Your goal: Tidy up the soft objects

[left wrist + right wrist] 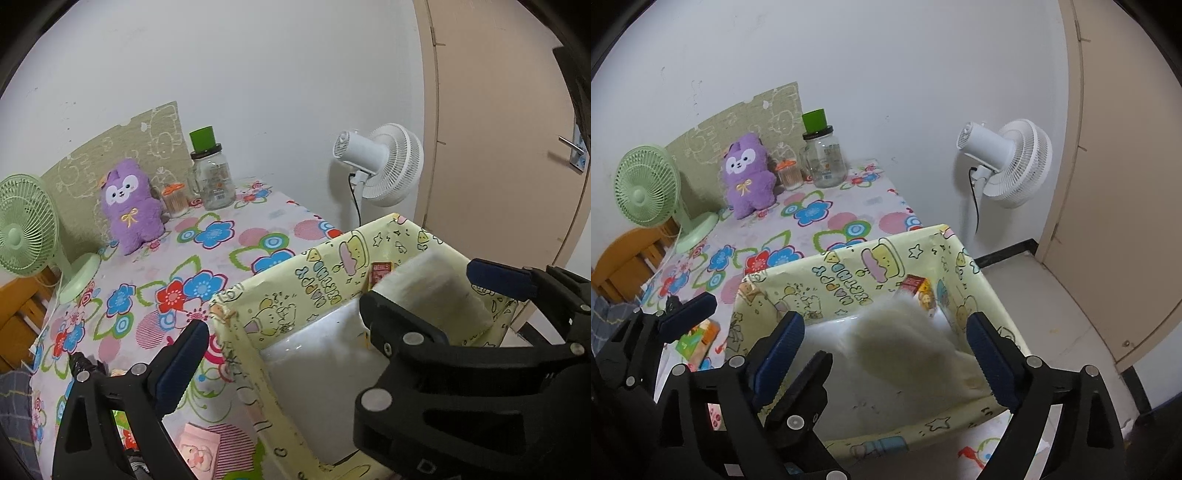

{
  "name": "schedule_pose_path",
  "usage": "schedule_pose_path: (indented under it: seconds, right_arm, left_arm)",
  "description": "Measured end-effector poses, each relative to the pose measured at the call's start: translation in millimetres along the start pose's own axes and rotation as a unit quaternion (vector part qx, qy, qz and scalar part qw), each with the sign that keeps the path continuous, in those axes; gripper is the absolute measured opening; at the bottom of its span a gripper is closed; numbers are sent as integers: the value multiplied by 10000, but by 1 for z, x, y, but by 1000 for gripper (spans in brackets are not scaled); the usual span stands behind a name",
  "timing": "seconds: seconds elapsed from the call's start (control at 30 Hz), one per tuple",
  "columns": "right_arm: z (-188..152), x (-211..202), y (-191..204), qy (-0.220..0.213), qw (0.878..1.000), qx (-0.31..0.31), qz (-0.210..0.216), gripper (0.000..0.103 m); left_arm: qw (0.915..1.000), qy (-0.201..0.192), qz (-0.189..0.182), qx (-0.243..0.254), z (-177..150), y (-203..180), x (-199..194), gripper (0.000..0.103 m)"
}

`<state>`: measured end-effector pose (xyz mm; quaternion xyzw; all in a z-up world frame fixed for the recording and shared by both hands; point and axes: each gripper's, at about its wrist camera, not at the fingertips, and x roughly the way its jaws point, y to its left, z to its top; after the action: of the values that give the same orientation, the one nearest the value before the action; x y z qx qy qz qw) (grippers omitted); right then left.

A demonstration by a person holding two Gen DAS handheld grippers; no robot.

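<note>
Lying in the yellow box (849, 273), white plush (905, 332) between right tool (886, 354) pads; untouched

White soft object (905, 343): motion-blurred, kind not determinable; lower part hidden inside yellow printed storage box (849, 273). Box floor: largely covered. Label on clear jar (214, 181): too small to be read. Contents of small orange-lidded container (174, 201): not discernible. Pink packet (197, 452): partly hidden behind left hand-held gripper (332, 310). Wooden chair (624, 266): partly hidden behind the bench (849, 206).
</note>
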<state>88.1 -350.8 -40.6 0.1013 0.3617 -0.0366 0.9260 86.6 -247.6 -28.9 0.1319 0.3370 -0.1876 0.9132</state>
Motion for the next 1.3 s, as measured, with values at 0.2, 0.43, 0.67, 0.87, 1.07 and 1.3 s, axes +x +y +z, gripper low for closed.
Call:
schedule_pose_path:
  seconds: [0.2,0.43,0.67,0.87,1.07,1.3]
  right_arm:
    - [-1,-8,7,-71,10000,-37,-39,94]
    - [-4,-18,18,-148,9998,-104,-36,94]
    - [-5,-28,30,-215,9996,-164,-43,94]
    - [-9,-37,40,-279,9995,-145,-56,96]
    - [-11,-45,54,-354,9990,-257,-59,97]
    - [-15,-54,68,-443,9984,-341,-28,97]
  left_arm:
    - [9999,-64,31,-73,-3,8,-8,101]
    - [9998,-141,48,-112,-6,16,-19,101]
    - [9996,-211,98,-188,-10,25,-31,101]
    - [9991,-265,223,-246,-15,33,-43,102]
    - [9987,-303,258,-331,-20,43,-53,103]
    - [9978,-384,338,-418,-28,55,-65,103]
